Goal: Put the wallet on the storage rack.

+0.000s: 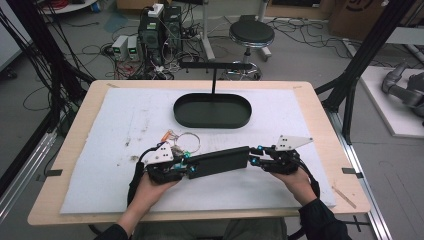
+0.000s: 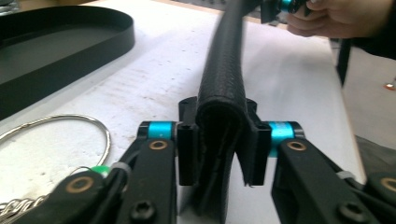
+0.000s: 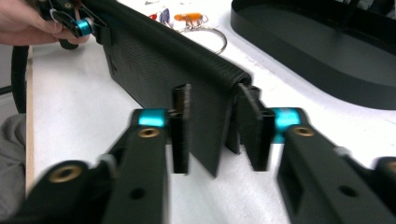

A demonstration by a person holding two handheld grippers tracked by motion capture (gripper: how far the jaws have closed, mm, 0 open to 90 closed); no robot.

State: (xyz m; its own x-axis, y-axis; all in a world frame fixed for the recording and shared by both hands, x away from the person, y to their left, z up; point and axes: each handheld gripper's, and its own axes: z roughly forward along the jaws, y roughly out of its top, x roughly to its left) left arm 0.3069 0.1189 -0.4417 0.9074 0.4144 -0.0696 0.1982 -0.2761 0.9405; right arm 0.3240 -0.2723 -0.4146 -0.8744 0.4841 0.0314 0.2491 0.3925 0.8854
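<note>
While both hands work near the front edge of the worktop (image 1: 85,197), a long black wallet (image 1: 220,161) spans between them, standing on its open edge with the folded spine up. The left tool (image 1: 189,170) has that wallet's left end between its jaws; in the left gripper view (image 2: 219,154) the left pad lies against the leather while the right pad seems to stand a little off, so I cannot tell if it truly grips. The right tool (image 1: 254,156) straddles the other end, and in the right gripper view (image 3: 215,135) both pads stand apart from the wallet, parted and gripping nothing. Pebbled leather like this should be light, soft and apt to flop open, yet not slippery; taking it across the spine near each end looks soundest. Just behind the left tool lies a key ring (image 1: 187,142) with keys. Farther back, toward the rear edge, sits a black oval tray (image 1: 212,121).
</note>
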